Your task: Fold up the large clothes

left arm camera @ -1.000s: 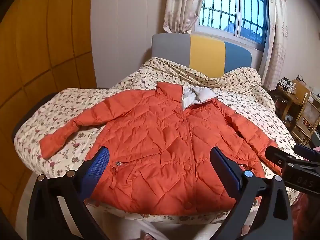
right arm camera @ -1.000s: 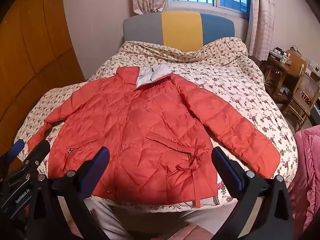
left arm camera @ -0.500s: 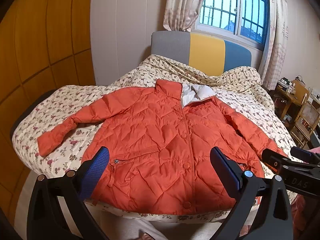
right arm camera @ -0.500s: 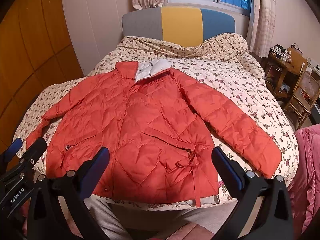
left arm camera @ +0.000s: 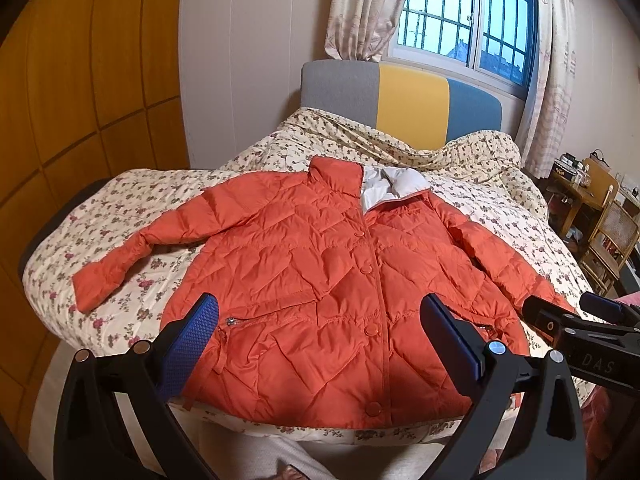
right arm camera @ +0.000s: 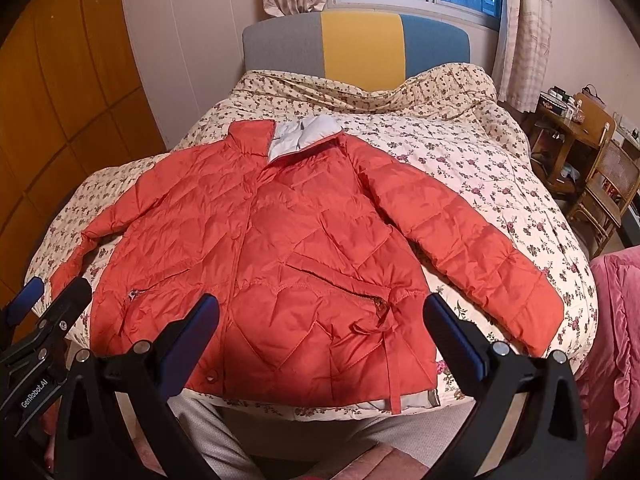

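Since the jacket (left arm camera: 320,280) lies flat and face up, buttoned, both sleeves spread out to the sides, no fold looks done yet. Judgement: task is at the very start.

Jacket sits on the bed (left arm camera: 480,184), hem at the near edge, collar (left arm camera: 336,176) pointing at the headboard (left arm camera: 400,100). Grey lining (left arm camera: 384,188) shows at the open neck. Left sleeve (left arm camera: 132,256) runs out toward the bed's left edge, cuff resting on the quilt. Right sleeve (right arm camera: 460,232) angles toward the bed's right corner, cuff near the edge. A loose tie (right arm camera: 380,328) hangs by the right pocket, close to the hem.

Left gripper (left arm camera: 316,332): jaws wide apart, nothing between them, hovering over the hem, not touching the fabric as far as I can tell. Right gripper (right arm camera: 320,332): same, wide and empty, over the hem's right half. Each shows at the edge of the other's view, so they sit side by side at the near edge of the bed.

Left to do, as I read it: both sleeves folded in over the body, then the body folded up from hem toward collar. Puffy quilted shell will likely spring back, so folds may need pressing down.

Beyond the bed: wood panels (left arm camera: 80,120) left of it, window (left arm camera: 468,12) and curtains (left arm camera: 360,8) above the headboard, a desk (right arm camera: 568,128) and chair (right arm camera: 608,184) to the right, pink fabric (right arm camera: 616,320) near the right corner.
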Demonstrator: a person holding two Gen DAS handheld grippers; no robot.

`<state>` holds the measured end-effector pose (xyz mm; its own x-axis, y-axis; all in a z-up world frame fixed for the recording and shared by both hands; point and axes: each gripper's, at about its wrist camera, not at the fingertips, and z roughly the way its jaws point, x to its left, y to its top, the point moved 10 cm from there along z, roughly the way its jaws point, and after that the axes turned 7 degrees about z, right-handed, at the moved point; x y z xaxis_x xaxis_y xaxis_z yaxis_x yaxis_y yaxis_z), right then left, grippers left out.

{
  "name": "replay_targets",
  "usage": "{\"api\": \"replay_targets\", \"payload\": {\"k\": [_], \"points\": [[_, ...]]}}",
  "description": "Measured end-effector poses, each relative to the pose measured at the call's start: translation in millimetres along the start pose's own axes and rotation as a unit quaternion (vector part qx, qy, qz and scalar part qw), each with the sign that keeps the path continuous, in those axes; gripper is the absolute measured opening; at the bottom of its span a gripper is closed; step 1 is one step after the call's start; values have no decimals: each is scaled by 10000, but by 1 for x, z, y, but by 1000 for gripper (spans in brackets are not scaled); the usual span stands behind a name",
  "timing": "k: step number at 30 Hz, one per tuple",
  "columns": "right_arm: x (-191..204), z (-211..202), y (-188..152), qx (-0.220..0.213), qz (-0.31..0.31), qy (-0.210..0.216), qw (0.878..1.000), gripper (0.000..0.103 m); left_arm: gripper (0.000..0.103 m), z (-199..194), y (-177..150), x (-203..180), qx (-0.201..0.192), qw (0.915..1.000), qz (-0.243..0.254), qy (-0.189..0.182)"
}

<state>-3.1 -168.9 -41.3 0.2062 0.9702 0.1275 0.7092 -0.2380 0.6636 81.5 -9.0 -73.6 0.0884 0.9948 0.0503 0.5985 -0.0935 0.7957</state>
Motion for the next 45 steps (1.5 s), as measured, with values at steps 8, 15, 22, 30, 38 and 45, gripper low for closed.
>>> {"api": "replay_targets", "payload": {"k": [8, 15, 22, 30, 38, 45], "points": [[-1, 2, -1, 19, 8, -10, 10000, 101, 100, 2, -6, -4, 13, 10000, 33, -6], [-3, 4, -3, 68, 36, -7, 10000, 101, 100, 3, -7, -5, 50, 10000, 37, -28], [-4, 5, -4, 82, 39, -6, 10000, 101, 100, 4, -6, -4, 53, 10000, 40, -23], [-2, 14, -5, 229, 103, 113, 9996, 101, 100, 8, -9, -5, 125, 9999, 55, -94], [-9, 35, -6, 232, 184, 194, 9994, 101, 100, 23, -17, -3, 334, 9987, -66, -389], [-33, 67, -3, 220, 354, 44, 9991, 101, 100, 47, -25, 12, 400, 9987, -91, -306]]}}
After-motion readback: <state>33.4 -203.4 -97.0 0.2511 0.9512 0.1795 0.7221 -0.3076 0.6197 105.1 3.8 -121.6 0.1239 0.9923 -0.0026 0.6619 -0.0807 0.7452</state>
